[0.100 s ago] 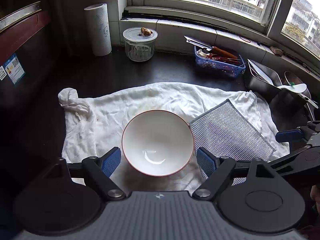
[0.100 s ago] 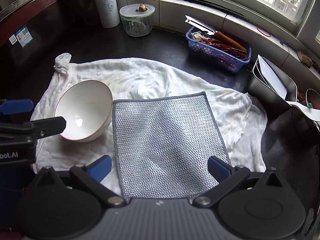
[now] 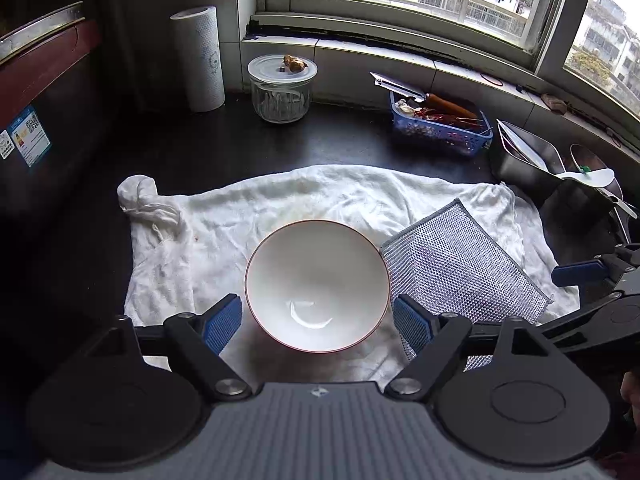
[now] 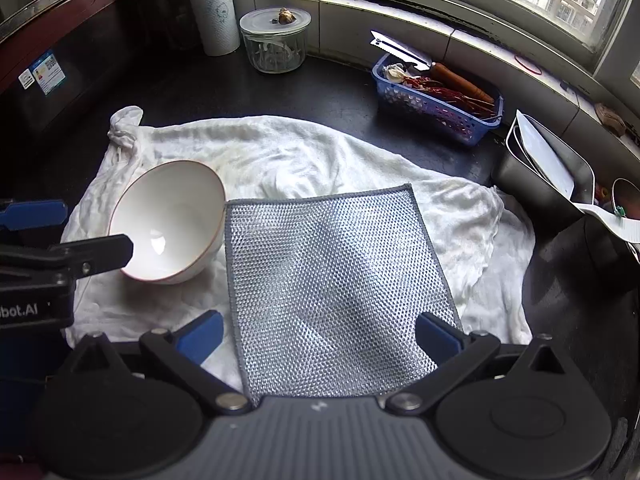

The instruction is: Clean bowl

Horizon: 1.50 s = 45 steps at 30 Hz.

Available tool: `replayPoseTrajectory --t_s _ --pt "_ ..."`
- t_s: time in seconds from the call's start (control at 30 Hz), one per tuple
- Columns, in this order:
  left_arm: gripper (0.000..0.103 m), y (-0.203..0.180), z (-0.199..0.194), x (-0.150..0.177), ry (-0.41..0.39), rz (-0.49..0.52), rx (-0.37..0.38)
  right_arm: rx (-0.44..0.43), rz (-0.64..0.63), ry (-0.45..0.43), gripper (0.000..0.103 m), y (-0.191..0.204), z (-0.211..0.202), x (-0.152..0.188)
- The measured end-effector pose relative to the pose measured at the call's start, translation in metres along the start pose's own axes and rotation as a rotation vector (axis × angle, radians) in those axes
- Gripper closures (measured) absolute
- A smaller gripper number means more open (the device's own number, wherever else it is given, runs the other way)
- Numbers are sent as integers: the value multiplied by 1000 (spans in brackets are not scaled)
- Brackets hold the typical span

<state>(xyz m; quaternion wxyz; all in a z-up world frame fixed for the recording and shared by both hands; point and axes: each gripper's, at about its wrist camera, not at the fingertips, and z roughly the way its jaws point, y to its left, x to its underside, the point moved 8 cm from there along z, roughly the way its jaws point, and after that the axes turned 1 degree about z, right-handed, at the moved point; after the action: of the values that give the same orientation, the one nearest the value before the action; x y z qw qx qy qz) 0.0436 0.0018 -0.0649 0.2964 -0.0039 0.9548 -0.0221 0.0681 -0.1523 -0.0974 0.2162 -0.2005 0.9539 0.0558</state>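
White porcelain with a thin red rim, the bowl (image 3: 317, 286) sits upright on a rumpled white towel (image 3: 280, 200) spread over the dark counter (image 3: 240, 140), and its inside looks bare, with only a glint of light at the bottom. Just beside it, edge nearly touching, a silver mesh scouring cloth (image 4: 332, 280) lies flat on the towel. The left gripper (image 3: 318, 320) hovers with its blue pads wide apart on either side of the bowl, holding nothing. The right gripper (image 4: 320, 334) hangs over the near edge of the mesh cloth, equally wide and empty. Such a scene fits either a bowl about to be scrubbed or one already wiped with the cloth laid back down, so no step can be settled; any grasp would need the jaws narrowed first.
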Motion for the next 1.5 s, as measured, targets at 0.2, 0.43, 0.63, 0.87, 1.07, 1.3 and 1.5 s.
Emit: replayPoseTrajectory --t_s 0.2,0.43,0.63,0.87,1.07,1.3,1.5 --pt "20 8 -3 1 -3 -1 3 -2 3 2 1 0 0 2" --pt "20 3 -5 3 -14 -8 6 -3 6 0 1 1 0 4" --pt "20 0 -9 1 -22 -26 22 -3 8 -2 1 2 -1 6" --pt "20 0 -12 2 -27 -41 12 -4 3 -8 1 3 -3 7" --pt "20 -10 -13 3 -28 -27 -16 -2 -4 -12 1 5 -6 7" --pt "20 -10 -9 1 -43 -22 -38 -4 -7 -8 1 6 -6 8" --pt "20 -9 -7 1 -49 -21 -25 -5 -3 -4 1 5 -6 8"
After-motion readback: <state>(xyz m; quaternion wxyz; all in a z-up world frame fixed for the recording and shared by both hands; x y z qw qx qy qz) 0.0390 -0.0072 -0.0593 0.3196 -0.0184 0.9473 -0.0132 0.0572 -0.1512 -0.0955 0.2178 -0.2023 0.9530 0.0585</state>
